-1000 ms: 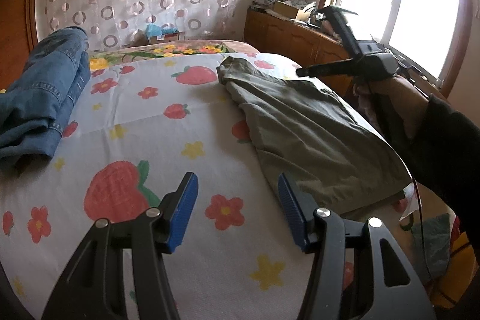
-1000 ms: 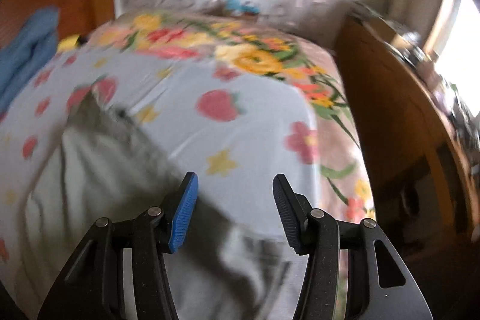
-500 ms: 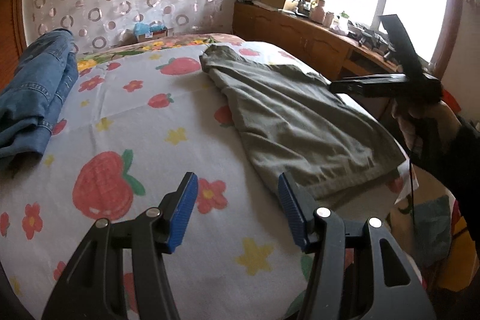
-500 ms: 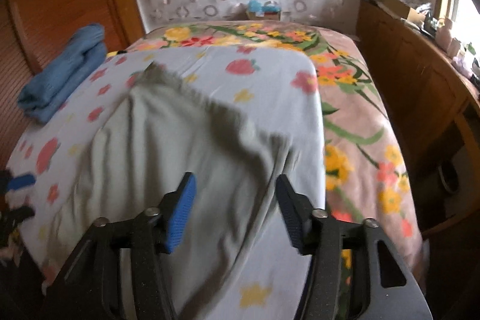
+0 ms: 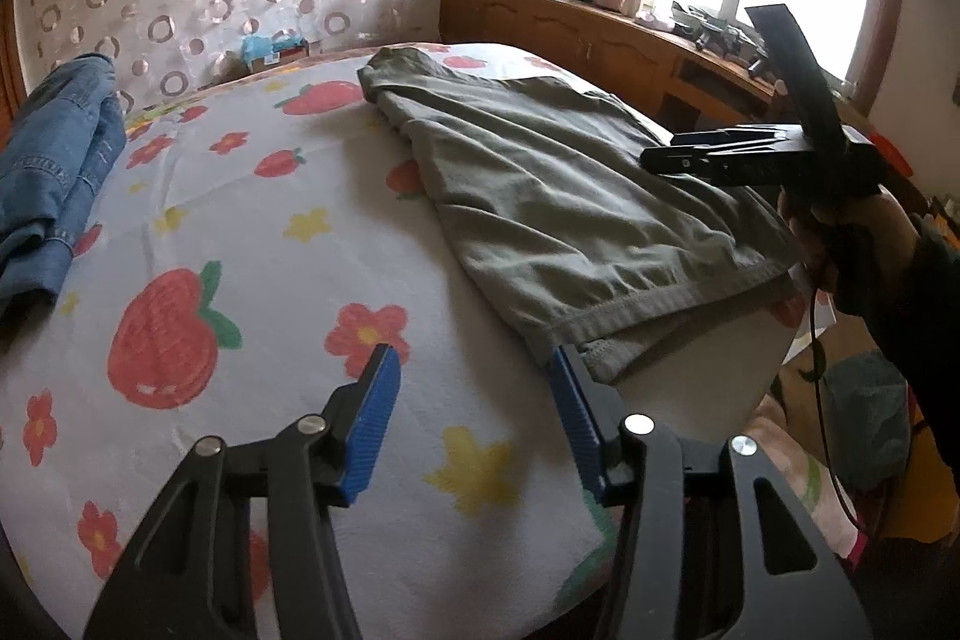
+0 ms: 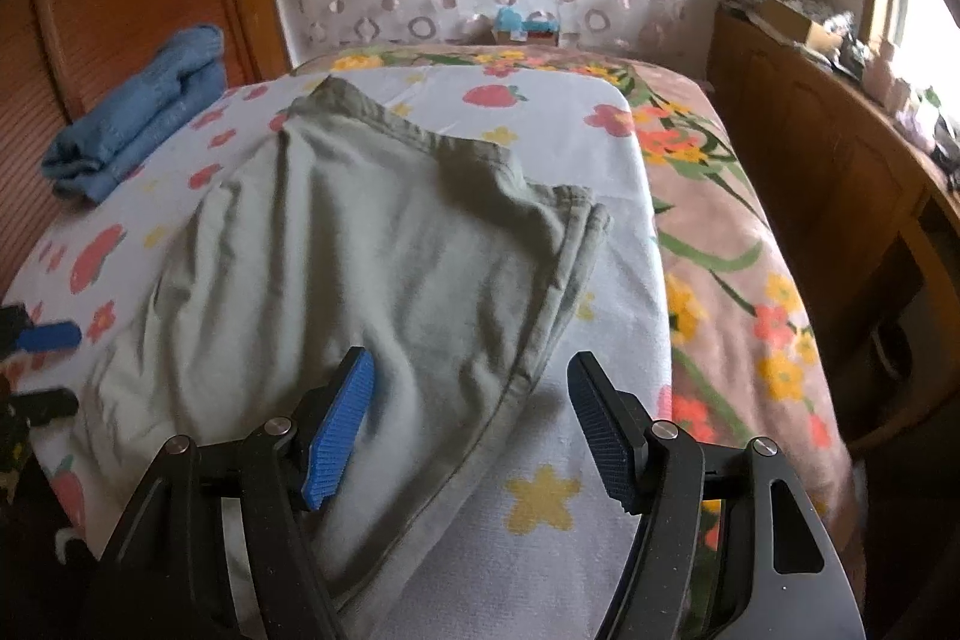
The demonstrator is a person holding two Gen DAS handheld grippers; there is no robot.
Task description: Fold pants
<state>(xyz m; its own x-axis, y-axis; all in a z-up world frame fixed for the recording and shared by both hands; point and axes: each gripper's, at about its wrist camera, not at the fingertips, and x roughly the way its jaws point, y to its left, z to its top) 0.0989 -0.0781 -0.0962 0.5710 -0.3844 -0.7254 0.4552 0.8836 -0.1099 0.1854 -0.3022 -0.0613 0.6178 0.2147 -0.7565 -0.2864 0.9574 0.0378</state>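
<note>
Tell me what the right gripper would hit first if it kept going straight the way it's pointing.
Most likely the olive pants, near their long side edge: the right gripper is open and empty, angled down over that edge, with the strawberry sheet just beside it. Depth is uncertain.

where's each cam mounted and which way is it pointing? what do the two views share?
Left wrist: on the left hand-held gripper, angled down over the bed sheet; open blue pads, the right hand holding the right hand-held gripper.
Right wrist: on the right hand-held gripper, above the olive pants; open pads.
Shared: pants, jeans, sheet.
</note>
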